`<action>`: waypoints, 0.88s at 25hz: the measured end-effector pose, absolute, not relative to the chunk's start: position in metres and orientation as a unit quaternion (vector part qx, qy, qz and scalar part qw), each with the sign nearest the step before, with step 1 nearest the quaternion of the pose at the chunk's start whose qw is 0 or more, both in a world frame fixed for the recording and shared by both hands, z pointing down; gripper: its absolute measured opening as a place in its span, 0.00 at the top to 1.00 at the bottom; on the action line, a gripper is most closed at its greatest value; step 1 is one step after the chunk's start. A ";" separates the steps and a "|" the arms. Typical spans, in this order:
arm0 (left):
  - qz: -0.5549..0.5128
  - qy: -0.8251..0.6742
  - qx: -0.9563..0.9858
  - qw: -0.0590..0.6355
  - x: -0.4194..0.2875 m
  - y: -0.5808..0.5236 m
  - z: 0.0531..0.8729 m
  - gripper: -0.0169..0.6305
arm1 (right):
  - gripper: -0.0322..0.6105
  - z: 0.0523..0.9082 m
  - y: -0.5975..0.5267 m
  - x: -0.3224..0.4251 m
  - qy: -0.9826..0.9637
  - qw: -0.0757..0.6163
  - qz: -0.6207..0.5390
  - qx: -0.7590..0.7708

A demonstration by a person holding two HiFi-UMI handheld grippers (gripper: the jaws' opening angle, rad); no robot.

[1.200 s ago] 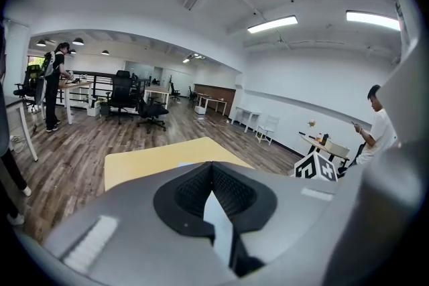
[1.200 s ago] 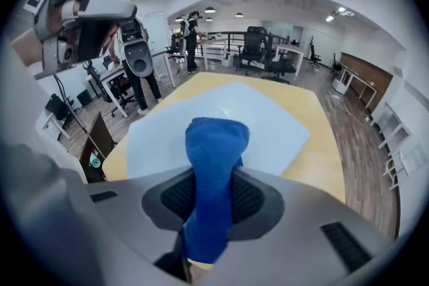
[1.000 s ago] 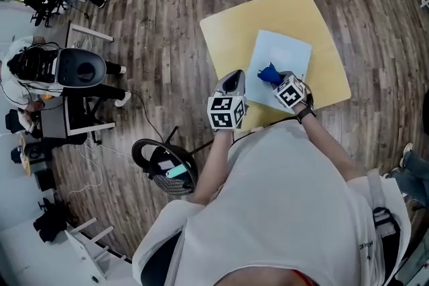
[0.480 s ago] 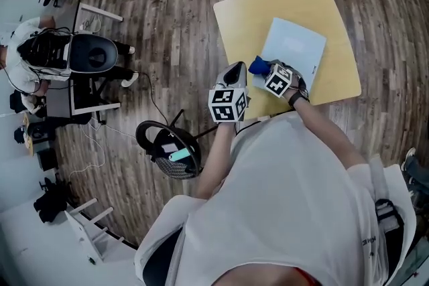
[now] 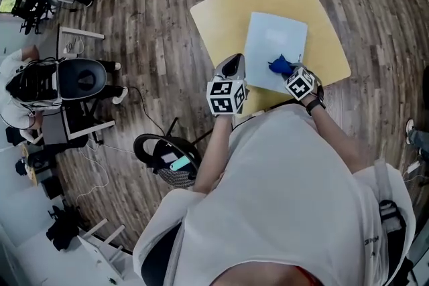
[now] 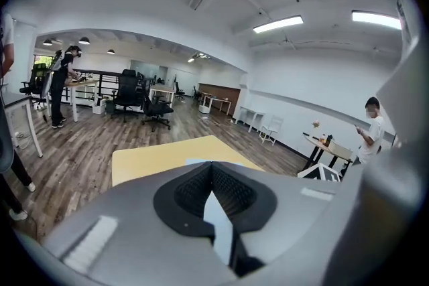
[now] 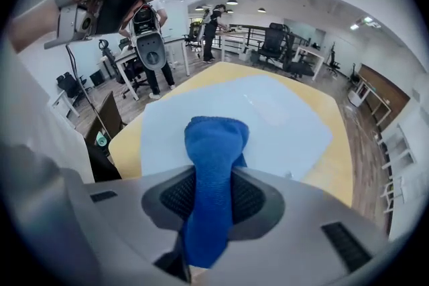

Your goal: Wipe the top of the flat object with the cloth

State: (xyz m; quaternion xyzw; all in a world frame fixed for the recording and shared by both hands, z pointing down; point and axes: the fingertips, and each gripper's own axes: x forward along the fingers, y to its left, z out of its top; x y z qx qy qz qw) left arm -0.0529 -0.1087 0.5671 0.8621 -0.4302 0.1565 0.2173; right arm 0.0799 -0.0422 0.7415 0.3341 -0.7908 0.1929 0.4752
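Well, the left gripper (image 5: 232,70) hovers by the table's (image 5: 218,20) near edge, its jaws all but closed on nothing. The pale board (image 5: 271,37) lies flat mid-table. The blue cloth (image 5: 279,66), pinched firmly in the right gripper (image 5: 289,74), sits on the board's near right part. The wipe would go best with the cloth pressed flat and swept in overlapping strokes. No writing is readable, only square markers.

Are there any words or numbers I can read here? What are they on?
No readable words or numbers anywhere in these pictures.
The marker cubes carry only black-and-white square patterns, no letters.
The flat white board and the blue cloth show no print.
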 end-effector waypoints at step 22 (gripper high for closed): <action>0.121 -0.508 0.820 0.236 -0.124 -0.108 0.553 0.97 | 0.78 0.703 -0.086 -0.074 -0.857 0.462 0.111 0.200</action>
